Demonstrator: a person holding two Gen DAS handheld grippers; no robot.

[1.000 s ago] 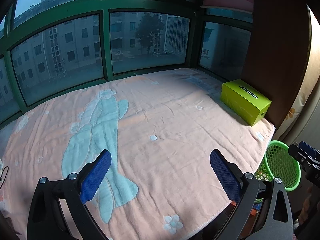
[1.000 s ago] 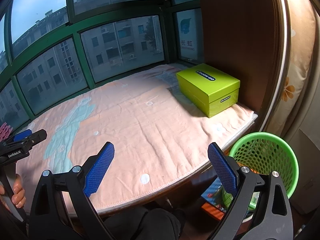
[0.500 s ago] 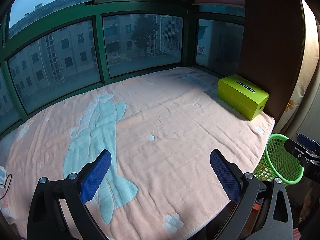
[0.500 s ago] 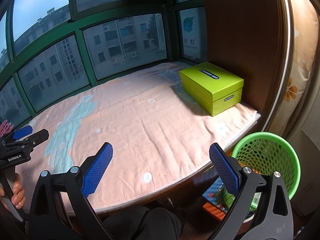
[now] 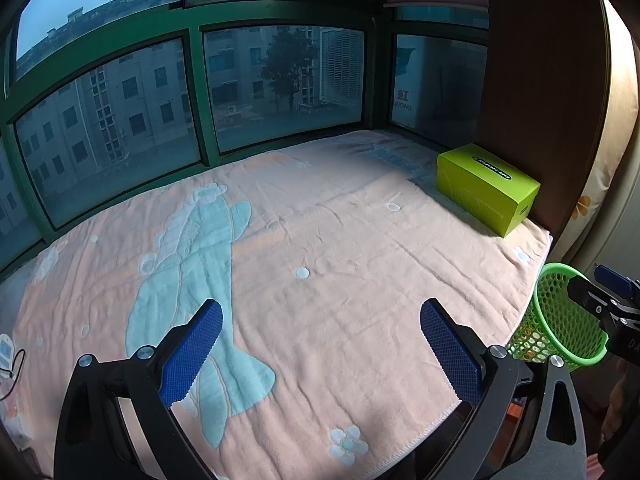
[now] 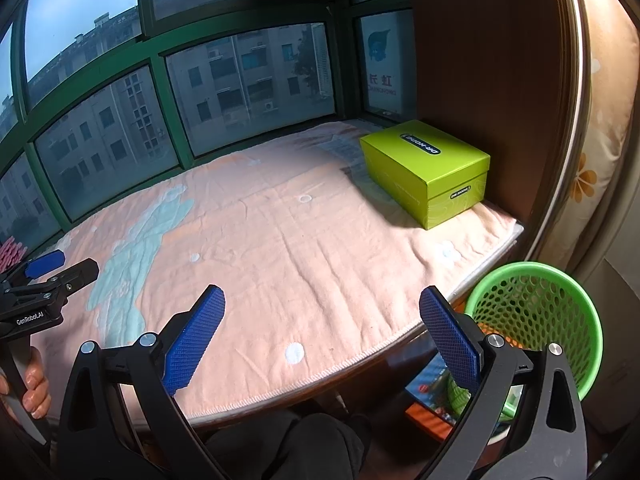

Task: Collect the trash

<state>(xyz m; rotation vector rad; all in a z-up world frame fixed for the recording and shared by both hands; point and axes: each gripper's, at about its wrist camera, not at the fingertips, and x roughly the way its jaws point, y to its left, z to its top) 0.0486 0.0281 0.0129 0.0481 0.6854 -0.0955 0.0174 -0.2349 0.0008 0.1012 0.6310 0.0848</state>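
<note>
A green mesh waste basket (image 6: 536,320) stands on the floor at the right end of the window seat, also in the left wrist view as the basket (image 5: 560,320). My left gripper (image 5: 320,340) is open above the peach blanket (image 5: 340,260), nothing between its blue pads. My right gripper (image 6: 320,336) is open too, over the blanket's front edge, with its right finger (image 6: 450,340) in front of the basket. No loose trash shows on the blanket. Something orange shows through the mesh at the basket's bottom.
A lime-green box (image 6: 428,172) sits at the blanket's far right against a brown wooden panel (image 6: 480,60). Green-framed windows (image 5: 200,100) close the back. The person's dark-clad knees (image 6: 288,440) are below the seat edge. A flowered curtain (image 6: 592,140) hangs at right.
Both grippers have drawn back a little from the window seat, so the box and basket look smaller and further off. Both jaws stay open.
</note>
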